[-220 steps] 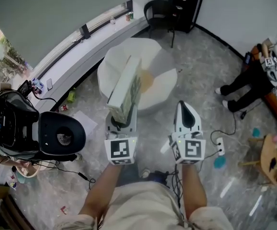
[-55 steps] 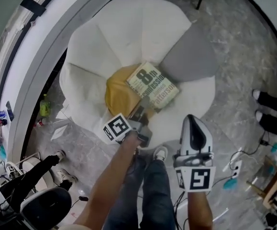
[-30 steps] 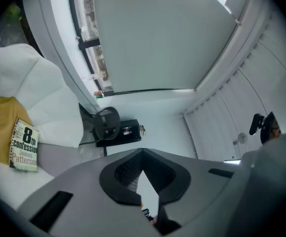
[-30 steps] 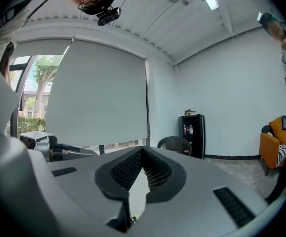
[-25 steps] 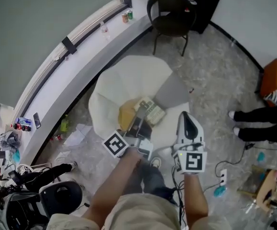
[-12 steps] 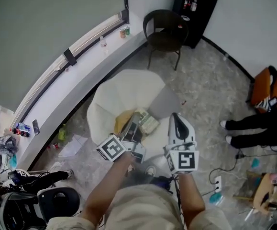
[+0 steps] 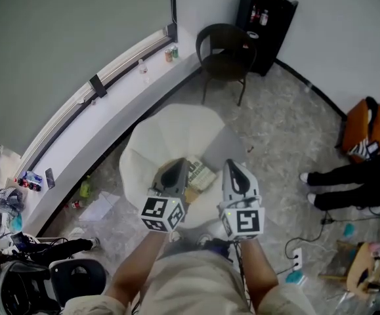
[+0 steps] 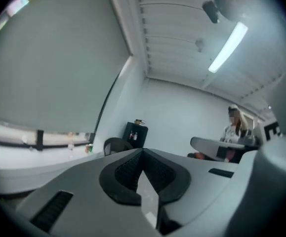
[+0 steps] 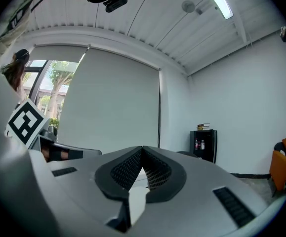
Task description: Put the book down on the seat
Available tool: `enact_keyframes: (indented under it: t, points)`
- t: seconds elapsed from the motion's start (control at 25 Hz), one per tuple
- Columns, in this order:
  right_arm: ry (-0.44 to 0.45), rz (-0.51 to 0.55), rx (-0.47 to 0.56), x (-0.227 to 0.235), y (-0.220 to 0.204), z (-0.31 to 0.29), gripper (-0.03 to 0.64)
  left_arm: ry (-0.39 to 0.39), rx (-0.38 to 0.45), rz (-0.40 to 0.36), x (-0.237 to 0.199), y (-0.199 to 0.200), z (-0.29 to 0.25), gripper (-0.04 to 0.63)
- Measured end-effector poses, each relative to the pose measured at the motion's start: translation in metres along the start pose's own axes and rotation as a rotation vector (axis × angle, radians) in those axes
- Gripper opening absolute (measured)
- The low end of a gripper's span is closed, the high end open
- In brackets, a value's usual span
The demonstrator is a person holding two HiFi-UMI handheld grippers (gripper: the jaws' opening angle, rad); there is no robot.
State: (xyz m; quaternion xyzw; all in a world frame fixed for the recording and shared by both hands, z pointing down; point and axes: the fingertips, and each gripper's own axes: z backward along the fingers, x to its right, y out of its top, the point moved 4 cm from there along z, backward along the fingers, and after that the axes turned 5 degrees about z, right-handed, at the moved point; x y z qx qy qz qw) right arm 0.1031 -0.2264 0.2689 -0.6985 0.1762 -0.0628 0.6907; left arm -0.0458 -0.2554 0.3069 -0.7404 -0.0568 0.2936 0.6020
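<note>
Both my grippers, left (image 7: 174, 170) and right (image 7: 233, 170), hang side by side, jaws pressed together on nothing, because the pale green paperback book (image 7: 201, 174) already lies flat mid-way on the white petal-shaped cushioned seat (image 7: 176, 126). Half a second ago my left was still slanted toward it.

Book (image 7: 201, 174): pale cover with dark print too small to read, lying flat, cover up, partly hidden. It rests at the middle of the seat (image 7: 170, 133), just below frame centre. The seat is a white flower-shaped cushion on the floor, with one grey petal at right and a yellowish centre.
</note>
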Motion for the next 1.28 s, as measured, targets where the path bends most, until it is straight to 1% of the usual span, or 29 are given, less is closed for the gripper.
enact_keyframes:
  t: [0.08,0.12,0.16,0.32,0.44,0.52,0.64,0.72,0.8,0.96,1.28]
  points:
    - [0.0,0.004,0.005,0.0,0.002,0.0,0.003,0.062,0.003,-0.162,0.002,0.004,0.002,0.005]
    - [-0.001,0.006,0.006,0.0,0.002,-0.001,0.003,0.08,0.011,-0.221,0.003,0.006,0.003,0.005]
    - [-0.001,0.01,0.006,0.0,0.003,-0.001,0.003,0.085,0.02,-0.255,0.004,0.009,0.004,0.005]
    - [0.002,0.027,0.004,-0.003,0.003,-0.002,0.003,0.072,0.051,-0.285,0.004,0.016,0.008,0.005]
    - [-0.001,0.034,-0.009,-0.003,0.001,-0.003,0.003,0.068,0.05,-0.331,0.005,0.019,0.009,0.005]
    - [-0.006,0.041,-0.013,-0.001,0.0,-0.005,0.003,0.063,0.049,-0.326,0.004,0.02,0.007,0.005]
    - [0.001,0.044,-0.008,-0.002,0.001,-0.006,0.003,0.055,0.047,-0.286,0.0,0.02,0.006,0.005]
    - [0.0,0.043,-0.008,-0.001,0.001,-0.006,0.003,0.042,0.041,-0.274,-0.001,0.02,0.005,0.005]
    - [0.0,0.047,-0.01,-0.001,0.001,-0.006,0.003,0.033,0.036,-0.274,-0.001,0.02,0.004,0.005]
    - [0.004,0.062,-0.014,-0.003,0.001,-0.008,0.003,0.04,0.04,-0.274,-0.004,0.022,0.003,0.005]
    - [0.0,0.054,-0.021,0.001,-0.002,-0.01,0.003,0.041,0.029,-0.274,-0.005,0.019,-0.002,0.005]
